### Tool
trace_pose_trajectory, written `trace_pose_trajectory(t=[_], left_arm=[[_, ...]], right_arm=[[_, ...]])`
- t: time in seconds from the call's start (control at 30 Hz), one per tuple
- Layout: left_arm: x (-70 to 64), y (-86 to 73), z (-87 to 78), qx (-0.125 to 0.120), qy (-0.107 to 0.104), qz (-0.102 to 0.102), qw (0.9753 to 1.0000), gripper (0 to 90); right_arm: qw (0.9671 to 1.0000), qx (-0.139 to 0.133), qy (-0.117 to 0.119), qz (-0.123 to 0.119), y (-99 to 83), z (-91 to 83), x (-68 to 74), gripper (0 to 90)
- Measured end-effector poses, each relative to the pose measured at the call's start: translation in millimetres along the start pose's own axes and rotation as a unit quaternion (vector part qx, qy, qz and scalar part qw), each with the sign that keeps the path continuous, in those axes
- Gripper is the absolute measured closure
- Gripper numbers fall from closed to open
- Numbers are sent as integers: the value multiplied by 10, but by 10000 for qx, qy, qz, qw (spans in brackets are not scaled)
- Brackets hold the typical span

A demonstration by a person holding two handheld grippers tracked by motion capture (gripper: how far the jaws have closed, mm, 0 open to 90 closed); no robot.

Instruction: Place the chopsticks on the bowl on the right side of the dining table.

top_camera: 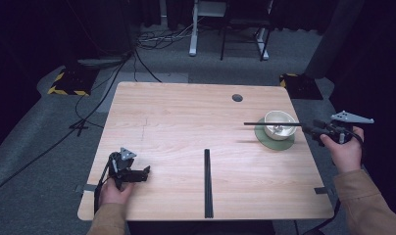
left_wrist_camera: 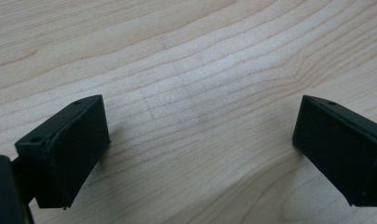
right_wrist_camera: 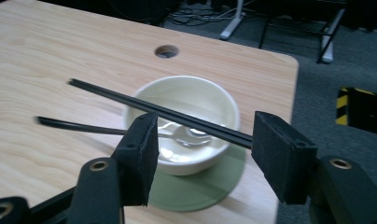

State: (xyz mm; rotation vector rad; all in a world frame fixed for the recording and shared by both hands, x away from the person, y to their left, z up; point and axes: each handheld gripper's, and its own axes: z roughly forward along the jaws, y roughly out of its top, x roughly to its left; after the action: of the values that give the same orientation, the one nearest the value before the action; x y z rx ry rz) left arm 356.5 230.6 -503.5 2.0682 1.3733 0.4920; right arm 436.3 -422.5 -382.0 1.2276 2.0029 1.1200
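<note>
On the table (top_camera: 186, 117) in the high view, a white bowl (top_camera: 279, 124) sits on a round green mat (top_camera: 264, 138) at about 3 o'clock, near the right edge. The right gripper (top_camera: 309, 129) is just past the bowl at 3 o'clock, held by the person's right hand (top_camera: 344, 152). A thin black chopstick (top_camera: 272, 124) sticks out from it, flat and level, across the top of the bowl toward 9 o'clock. A second chopstick (top_camera: 207, 183) lies on the table at 6 o'clock, pointing from the near edge toward 12 o'clock. The left gripper (top_camera: 146, 171) rests at 8 o'clock near the front left corner, in the left hand (top_camera: 115, 192). A small dark hole (top_camera: 237, 98) is in the table at 1 o'clock.

Through the left gripper view, the two black jaws stand wide apart with nothing between them. Under them is bare pale wood (left_wrist_camera: 191, 93).

Up close in the right gripper view, the black chopstick (right_wrist_camera: 149, 108) runs over the bowl (right_wrist_camera: 186, 100) and ends at the right jaw. I cannot tell how the jaws hold it, because a gap shows between them. Something shiny (right_wrist_camera: 191, 135) lies inside the bowl. The green mat (right_wrist_camera: 200, 186) peeks out below the bowl, and the hole (right_wrist_camera: 167, 51) is at 12 o'clock.
</note>
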Motion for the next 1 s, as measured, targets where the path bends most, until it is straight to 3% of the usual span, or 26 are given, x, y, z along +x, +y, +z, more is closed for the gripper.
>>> trace_pose_trajectory(t=[0.13, 0.57, 0.73, 1.0], left_arm=[[-2, -1, 1, -2, -4, -14, 10000, 40], [0, 0, 0, -1, 1, -3, 10000, 39], [0, 1, -1, 5, 2, -1, 10000, 40], [0, 1, 0, 4, 3, -1, 10000, 40]], right_arm=[[9997, -19, 255, -56, 44, -78, 207, 415], [9969, 23, 707, -336, 34, -170, 719, 402], [9944, 88, 915, -516, 16, -181, 878, 397], [9890, 357, 1314, -573, -9, -158, 1113, 378]])
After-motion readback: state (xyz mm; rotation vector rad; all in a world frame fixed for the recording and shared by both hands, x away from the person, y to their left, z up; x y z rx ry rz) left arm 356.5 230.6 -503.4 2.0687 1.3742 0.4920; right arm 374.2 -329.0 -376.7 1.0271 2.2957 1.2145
